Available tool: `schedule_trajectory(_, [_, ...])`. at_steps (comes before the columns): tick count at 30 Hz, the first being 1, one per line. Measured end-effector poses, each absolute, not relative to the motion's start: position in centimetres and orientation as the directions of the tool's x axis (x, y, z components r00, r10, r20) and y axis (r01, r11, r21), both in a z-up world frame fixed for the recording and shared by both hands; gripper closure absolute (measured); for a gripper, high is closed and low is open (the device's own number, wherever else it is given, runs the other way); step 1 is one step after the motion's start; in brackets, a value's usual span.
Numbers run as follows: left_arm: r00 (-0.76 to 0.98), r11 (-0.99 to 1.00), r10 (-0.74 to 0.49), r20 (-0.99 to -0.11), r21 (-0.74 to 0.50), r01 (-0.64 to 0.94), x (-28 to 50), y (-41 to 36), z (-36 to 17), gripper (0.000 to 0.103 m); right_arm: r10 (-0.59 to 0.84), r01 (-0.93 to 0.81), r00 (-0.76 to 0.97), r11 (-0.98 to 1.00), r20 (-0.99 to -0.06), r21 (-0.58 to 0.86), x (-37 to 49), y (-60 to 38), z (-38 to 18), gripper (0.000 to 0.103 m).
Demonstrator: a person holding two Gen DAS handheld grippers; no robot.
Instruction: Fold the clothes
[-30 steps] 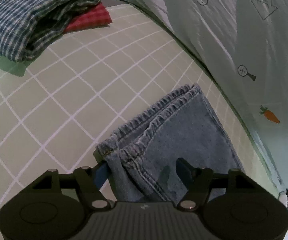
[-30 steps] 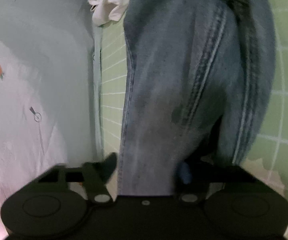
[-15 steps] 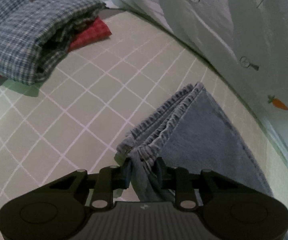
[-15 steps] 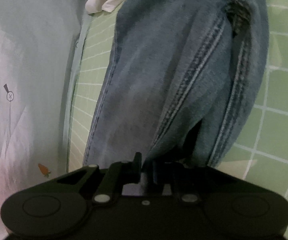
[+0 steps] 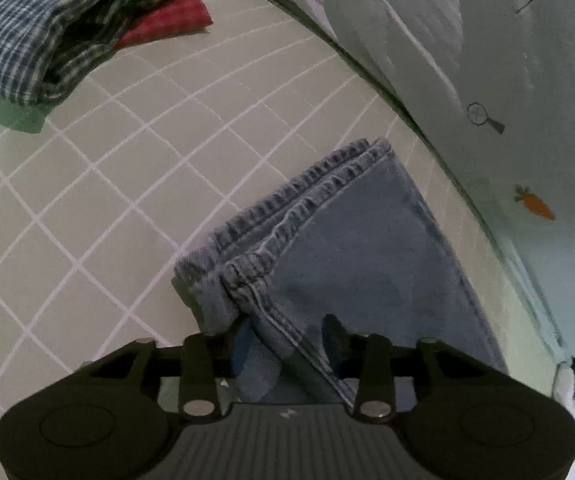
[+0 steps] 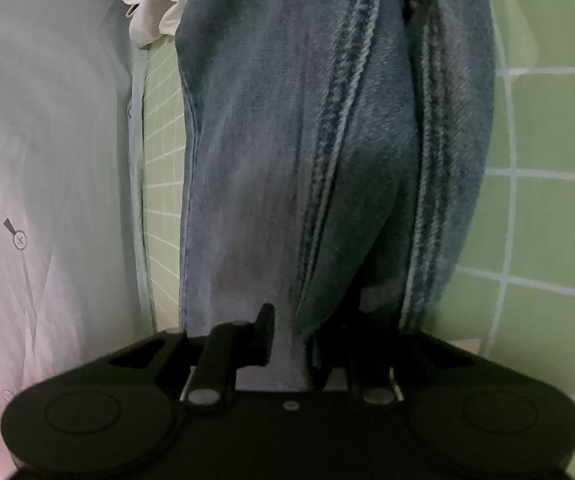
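Blue jeans (image 5: 351, 248) lie folded lengthwise on a green grid mat (image 5: 127, 184), hems pointing away in the left wrist view. My left gripper (image 5: 287, 340) has its jaws partly apart around the near corner of the leg hems, with denim between the fingers. In the right wrist view the jeans (image 6: 327, 152) fill the middle, with thick seams running away from me. My right gripper (image 6: 295, 332) has its jaws a little apart with a fold of denim between them; the right finger is hidden by cloth.
A folded blue plaid shirt (image 5: 35, 28) lies on a red checked garment (image 5: 167, 20) at the far left. A pale sheet with carrot prints (image 5: 487, 80) runs along the mat's right side. A white cloth (image 6: 151, 8) lies beyond the jeans.
Both grippers were open a second ago, closed on the denim half a second ago, and now their jaws have parted again. The jeans lie flatter on the mat.
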State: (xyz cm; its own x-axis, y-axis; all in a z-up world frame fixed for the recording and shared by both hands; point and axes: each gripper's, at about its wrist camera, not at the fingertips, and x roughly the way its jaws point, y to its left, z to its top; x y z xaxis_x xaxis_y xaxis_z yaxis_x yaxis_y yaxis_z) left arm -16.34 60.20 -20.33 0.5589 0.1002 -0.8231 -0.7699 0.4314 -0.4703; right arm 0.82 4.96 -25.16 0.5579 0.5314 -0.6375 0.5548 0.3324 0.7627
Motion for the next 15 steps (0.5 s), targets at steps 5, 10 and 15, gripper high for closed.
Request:
schedule_trajectory(5, [0.572,0.474,0.11,-0.813,-0.463,-0.749,-15.7,59.8,-20.2,0.043,0.541,0.539,0.57,0.322,-0.618,0.778,0.9,5.0,-25.1,0.073])
schedule_trajectory(10, [0.589,0.449,0.116,-0.8,-0.487,-0.749,-15.6,60.1,-20.2,0.034,0.551,0.513,0.579,0.327,-0.601,0.794,1.2,5.1,-24.6,0.055])
schedule_trajectory(15, [0.553,0.458,0.157,-0.818,-0.436,-0.775,-14.9,60.6,-20.1,0.069,0.562,0.483,0.591,0.327,-0.578,0.812,1.9,5.4,-24.2,0.034])
